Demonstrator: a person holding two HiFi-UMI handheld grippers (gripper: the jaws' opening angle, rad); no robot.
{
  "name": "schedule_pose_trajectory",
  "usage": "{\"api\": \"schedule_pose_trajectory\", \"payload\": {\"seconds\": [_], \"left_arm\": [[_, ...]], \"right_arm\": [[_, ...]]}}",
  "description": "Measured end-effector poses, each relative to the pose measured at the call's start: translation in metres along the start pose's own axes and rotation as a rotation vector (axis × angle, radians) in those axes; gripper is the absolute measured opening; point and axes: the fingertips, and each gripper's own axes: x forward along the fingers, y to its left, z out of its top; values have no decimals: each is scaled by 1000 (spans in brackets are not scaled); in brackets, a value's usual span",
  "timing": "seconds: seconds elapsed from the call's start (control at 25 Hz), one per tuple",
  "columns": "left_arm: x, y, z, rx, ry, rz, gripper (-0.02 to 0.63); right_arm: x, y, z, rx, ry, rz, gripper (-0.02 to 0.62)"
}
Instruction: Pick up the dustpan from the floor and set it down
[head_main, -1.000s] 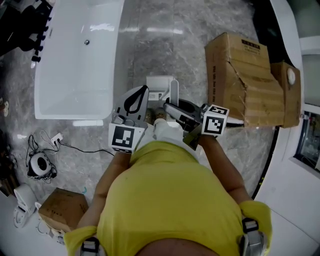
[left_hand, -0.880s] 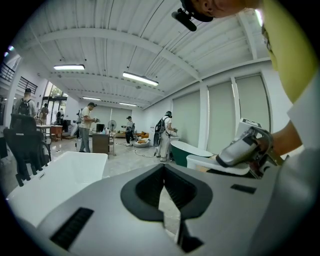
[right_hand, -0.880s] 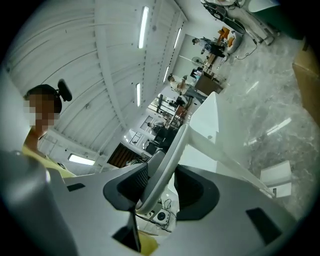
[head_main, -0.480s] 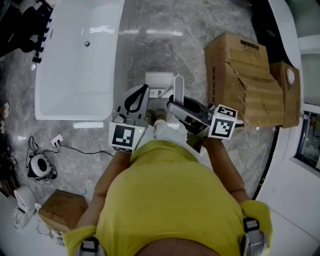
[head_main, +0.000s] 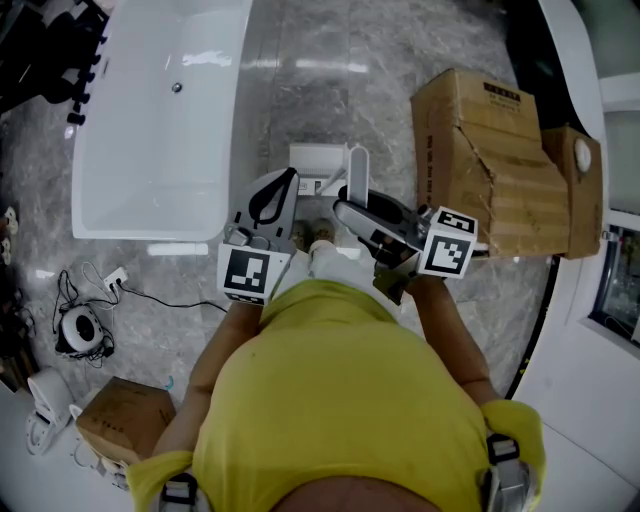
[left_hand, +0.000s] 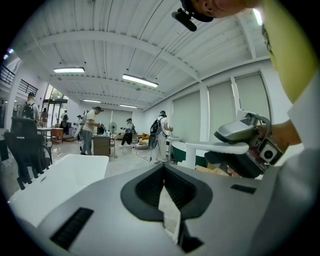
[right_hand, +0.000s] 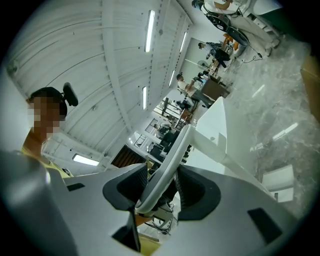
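My right gripper (head_main: 347, 207) is shut on the long handle (head_main: 355, 178) of the white dustpan (head_main: 318, 160), which hangs above the grey marble floor in front of the person's feet. In the right gripper view the handle (right_hand: 167, 167) runs between the dark pads of the right gripper (right_hand: 161, 176), and the pan (right_hand: 216, 131) spreads out beyond them. My left gripper (head_main: 291, 176) stays beside it on the left, shut and holding nothing. In the left gripper view the left gripper (left_hand: 164, 171) shows only a sliver of floor between its pads, with the dustpan handle (left_hand: 220, 147) at the right.
A white bathtub (head_main: 160, 120) stands at the left. Large cardboard boxes (head_main: 490, 160) stand at the right, next to a curved white wall. A small box (head_main: 125, 415) and a cabled device (head_main: 75, 325) lie at the lower left. Several people (left_hand: 92, 130) stand far off.
My right gripper has risen with the dustpan in it, and the pan has drifted a little farther from the person. The left gripper has not moved.
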Motion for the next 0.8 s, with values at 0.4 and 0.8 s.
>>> {"api": "schedule_pose_trajectory", "payload": {"seconds": [0.4, 0.8], "left_arm": [[-4, 1, -6, -1, 13, 24, 0], [-5, 8, -12, -14, 25, 42, 0]], "right_arm": [[7, -20, -12, -2, 35, -12, 181], [16, -80, -30, -10, 77, -76, 179]]}}
